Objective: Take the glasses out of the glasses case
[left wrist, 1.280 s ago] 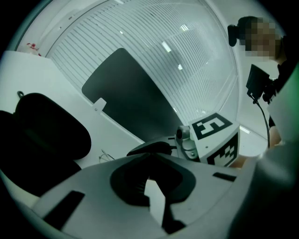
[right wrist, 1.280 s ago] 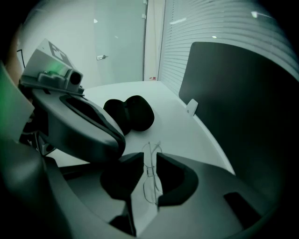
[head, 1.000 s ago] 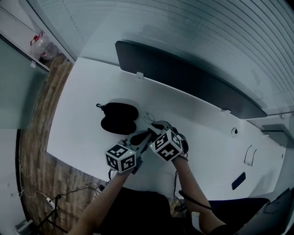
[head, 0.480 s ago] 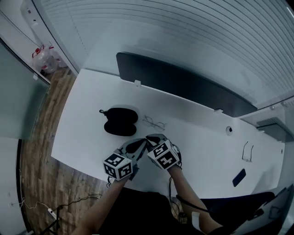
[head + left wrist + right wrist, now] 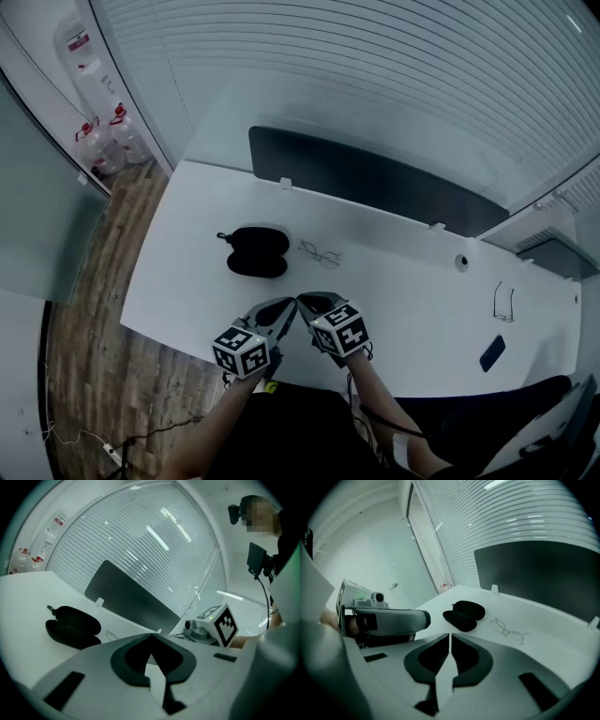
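Note:
The black glasses case (image 5: 259, 253) lies open on the white desk (image 5: 403, 300), its two halves side by side; it also shows in the left gripper view (image 5: 72, 626) and the right gripper view (image 5: 464, 614). Thin wire-framed glasses (image 5: 320, 253) lie on the desk just right of the case, seen too in the right gripper view (image 5: 510, 631). My left gripper (image 5: 291, 307) and right gripper (image 5: 302, 300) are held near the desk's front edge, tips almost together, well short of case and glasses. Both are shut with nothing between the jaws.
A dark screen panel (image 5: 366, 183) stands along the desk's far edge. A wire stand (image 5: 503, 302) and a dark phone-like slab (image 5: 489, 353) lie at the far right. Water bottles (image 5: 112, 145) stand on the wooden floor to the left.
Both grippers have drawn back toward the front edge of the desk, away from the glasses and case. The head view has lifted, taking in more of the room.

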